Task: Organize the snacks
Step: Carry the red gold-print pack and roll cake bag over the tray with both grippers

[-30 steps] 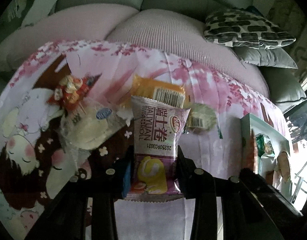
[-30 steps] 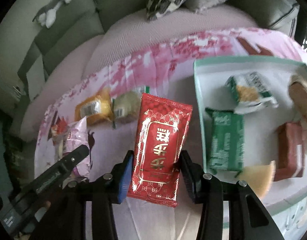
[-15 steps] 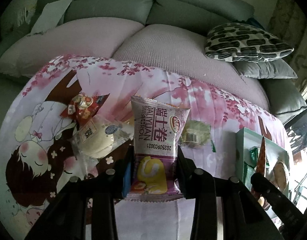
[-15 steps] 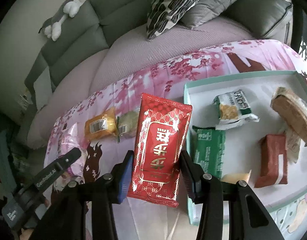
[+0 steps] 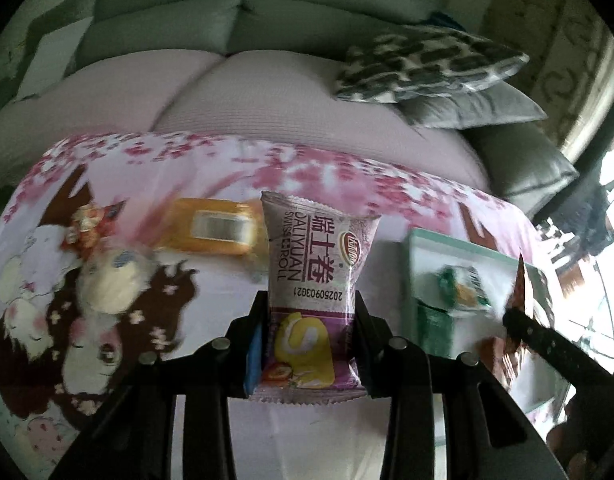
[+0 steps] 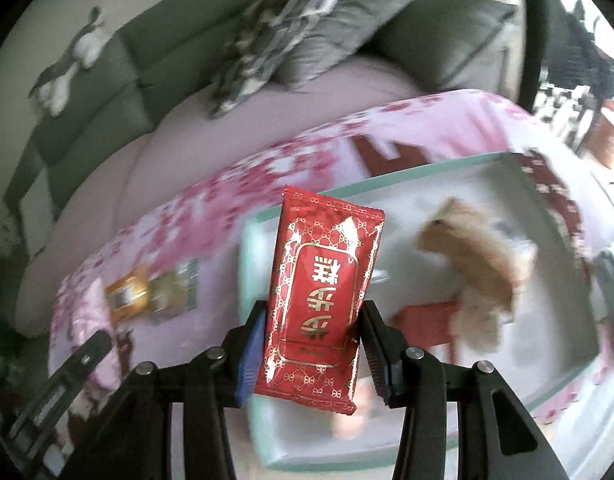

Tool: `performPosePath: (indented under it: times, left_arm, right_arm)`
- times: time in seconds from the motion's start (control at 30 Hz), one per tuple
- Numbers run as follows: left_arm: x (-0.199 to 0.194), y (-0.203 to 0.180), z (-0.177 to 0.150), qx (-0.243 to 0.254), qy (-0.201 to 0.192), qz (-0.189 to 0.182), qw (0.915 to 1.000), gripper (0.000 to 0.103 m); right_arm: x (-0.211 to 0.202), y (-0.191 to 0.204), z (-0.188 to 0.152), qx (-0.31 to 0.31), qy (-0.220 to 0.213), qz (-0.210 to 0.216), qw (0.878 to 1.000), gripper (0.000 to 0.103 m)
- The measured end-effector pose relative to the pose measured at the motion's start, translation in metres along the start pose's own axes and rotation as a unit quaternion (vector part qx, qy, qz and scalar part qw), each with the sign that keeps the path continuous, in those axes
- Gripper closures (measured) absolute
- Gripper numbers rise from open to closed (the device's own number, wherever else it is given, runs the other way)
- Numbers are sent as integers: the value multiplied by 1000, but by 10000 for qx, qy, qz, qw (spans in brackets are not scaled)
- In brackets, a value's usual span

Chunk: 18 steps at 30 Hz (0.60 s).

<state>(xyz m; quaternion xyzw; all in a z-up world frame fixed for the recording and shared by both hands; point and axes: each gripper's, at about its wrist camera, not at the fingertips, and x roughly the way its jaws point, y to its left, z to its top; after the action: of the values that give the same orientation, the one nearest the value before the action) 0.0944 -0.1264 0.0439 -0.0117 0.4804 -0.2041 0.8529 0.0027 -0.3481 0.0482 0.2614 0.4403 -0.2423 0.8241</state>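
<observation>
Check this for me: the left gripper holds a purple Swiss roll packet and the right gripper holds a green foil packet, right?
Not quite. The right gripper holds a red foil packet with gold print, as the right wrist view shows. The left gripper does hold the purple Swiss roll packet.

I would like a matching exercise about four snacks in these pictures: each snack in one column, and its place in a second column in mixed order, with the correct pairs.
Snacks:
1. purple Swiss roll packet
2. red packet
3. orange packet
4. green and white packet

Places:
A. lying on the pink tablecloth
B. held in the right tool
C. lying in the mint-edged tray
D. held in the left tool

Pairs: 1-D, 2-B, 3-A, 4-C
</observation>
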Motion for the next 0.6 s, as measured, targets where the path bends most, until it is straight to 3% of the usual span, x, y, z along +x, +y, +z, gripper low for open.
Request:
performPosePath:
  times: [0.1, 0.3, 0.6]
  left_arm:
    - [1, -25, -4, 286, 11, -243, 9993, 64]
    - [8, -72, -16, 865, 87, -543, 9947, 64]
    - [21, -124, -30, 1643, 152, -585, 9846, 64]
  right_arm:
    - [1, -24, 5, 233, -58, -260, 9994, 55]
    - [1, -58, 11, 658, -91, -329, 9972, 55]
    - [1, -61, 11, 622, -149, -205, 9977, 54]
